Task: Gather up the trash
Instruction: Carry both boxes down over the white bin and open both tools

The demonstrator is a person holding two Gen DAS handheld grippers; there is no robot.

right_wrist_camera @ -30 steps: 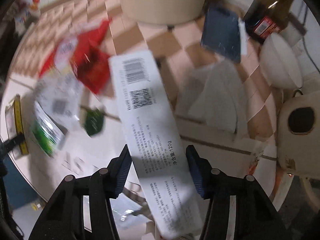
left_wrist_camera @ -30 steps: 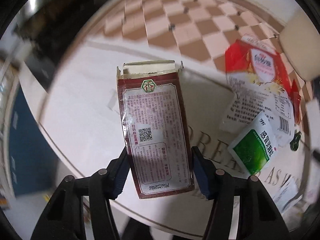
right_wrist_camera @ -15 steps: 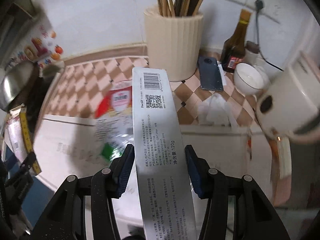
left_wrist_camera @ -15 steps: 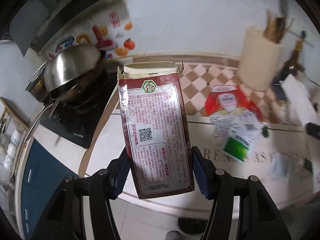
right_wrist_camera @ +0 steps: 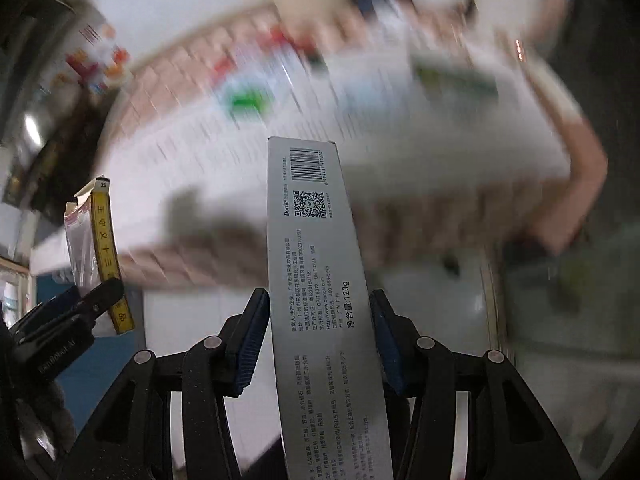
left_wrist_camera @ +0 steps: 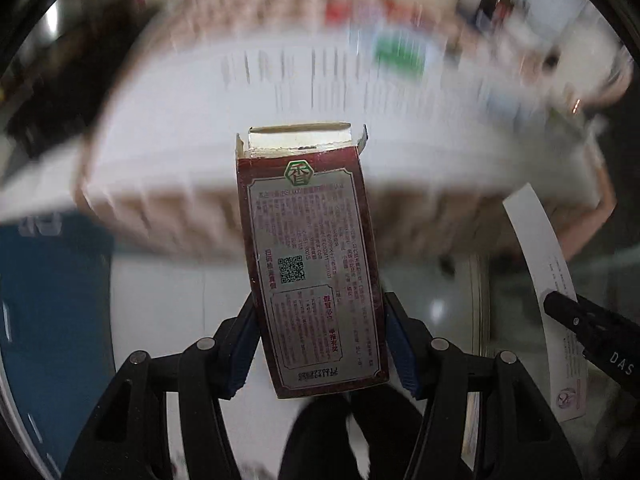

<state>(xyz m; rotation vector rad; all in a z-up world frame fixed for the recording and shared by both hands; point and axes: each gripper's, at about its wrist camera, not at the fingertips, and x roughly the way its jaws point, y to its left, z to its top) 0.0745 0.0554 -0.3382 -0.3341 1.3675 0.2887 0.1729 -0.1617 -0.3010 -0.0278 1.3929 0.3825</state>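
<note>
At the far left of the right wrist view the left gripper [right_wrist_camera: 94,294] shows from the side, clamped on the dark red carton [right_wrist_camera: 106,248], whose yellow edge and torn top stand up above its fingers. In its own camera the left gripper [left_wrist_camera: 320,344] grasps that dark red carton [left_wrist_camera: 310,264] by its lower half, blue pads pressed on both long sides and the open top pointing away toward the blurred counter [left_wrist_camera: 200,140].

In the middle of the right wrist view the right gripper [right_wrist_camera: 318,338] is clenched on the long grey box [right_wrist_camera: 320,280], barcode end outward, pads tight on its narrow sides. At the right of the left wrist view the same long grey box [left_wrist_camera: 544,276] hangs beside the carton, near but not touching it.

Beyond both, the counter is heavily smeared; a green packet [right_wrist_camera: 248,102] and red scraps lie on it, so trash appears to remain there. No bin is visible in either view.

Both pieces are light, hollow card held near one end. A quick swing could let the long box pivot or slip between the pads, and too hard a squeeze could crush the open carton and loosen it. With the two grippers this near, the boxes could also knock together and drop to the floor short of any bin.
</note>
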